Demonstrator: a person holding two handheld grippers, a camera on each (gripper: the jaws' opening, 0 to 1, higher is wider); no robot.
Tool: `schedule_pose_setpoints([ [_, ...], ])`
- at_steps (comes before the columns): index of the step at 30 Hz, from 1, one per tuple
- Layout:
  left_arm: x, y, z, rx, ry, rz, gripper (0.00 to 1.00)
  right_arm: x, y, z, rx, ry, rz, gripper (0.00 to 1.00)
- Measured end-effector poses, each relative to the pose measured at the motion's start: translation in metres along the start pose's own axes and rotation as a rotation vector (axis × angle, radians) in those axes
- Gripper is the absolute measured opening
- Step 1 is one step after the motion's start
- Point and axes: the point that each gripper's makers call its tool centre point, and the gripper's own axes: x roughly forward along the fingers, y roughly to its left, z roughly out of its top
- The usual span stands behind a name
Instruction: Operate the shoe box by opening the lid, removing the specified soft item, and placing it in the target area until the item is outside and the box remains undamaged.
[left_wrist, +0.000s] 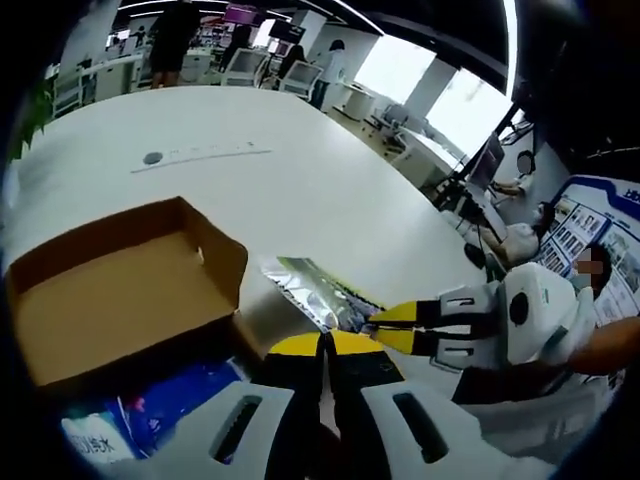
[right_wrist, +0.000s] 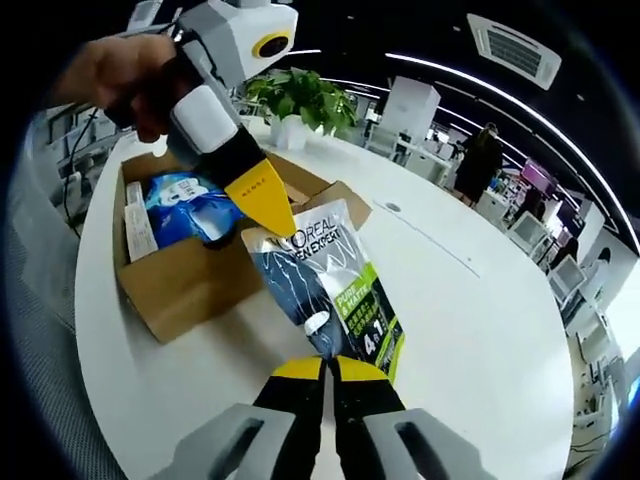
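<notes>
The open cardboard shoe box (right_wrist: 185, 285) stands on the white table with a blue packet (right_wrist: 185, 205) inside. Its brown lid (left_wrist: 115, 295) lies open, and the blue packet (left_wrist: 170, 405) shows below it. A soft L'Oreal pouch (right_wrist: 325, 275) with silver, dark and green print hangs just outside the box, stretched between both grippers. My left gripper (right_wrist: 268, 210), held by a hand, is shut on the pouch's top edge. My right gripper (right_wrist: 325, 368) is shut on its bottom edge. The silver pouch (left_wrist: 305, 290) runs from my left gripper (left_wrist: 322, 342) to the right gripper (left_wrist: 375, 320).
The round white table (right_wrist: 480, 330) spreads wide beyond the box. A potted plant (right_wrist: 300, 100) stands at its far edge behind the box. A small grey port (left_wrist: 152, 158) sits in the tabletop. People and desks are in the background, away from the table.
</notes>
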Motion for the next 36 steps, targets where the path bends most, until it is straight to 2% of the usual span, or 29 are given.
schedule_pose_setpoints([
  [4,0.003,-0.004,-0.002,-0.004,0.006,-0.008,0.0,0.001,0.007,0.019,-0.04,-0.058,0.009,0.01],
  [7,0.005,-0.005,-0.003,0.015,0.01,-0.003,0.0,0.005,0.014,0.026,-0.072,-0.061,0.022,0.01],
  [11,0.005,-0.005,-0.001,0.019,0.011,-0.001,0.0,0.01,0.019,0.022,-0.074,-0.045,0.044,0.0],
  [20,0.004,-0.001,-0.004,0.061,0.018,0.015,0.0,0.009,0.023,0.024,-0.082,-0.056,0.074,0.0],
  [28,-0.006,0.001,0.003,0.092,-0.007,0.03,0.0,0.01,0.022,0.03,-0.113,-0.082,0.068,0.0],
  [36,-0.021,-0.003,0.008,0.108,-0.038,0.015,0.09,0.013,0.02,0.028,-0.128,-0.078,0.068,0.0],
])
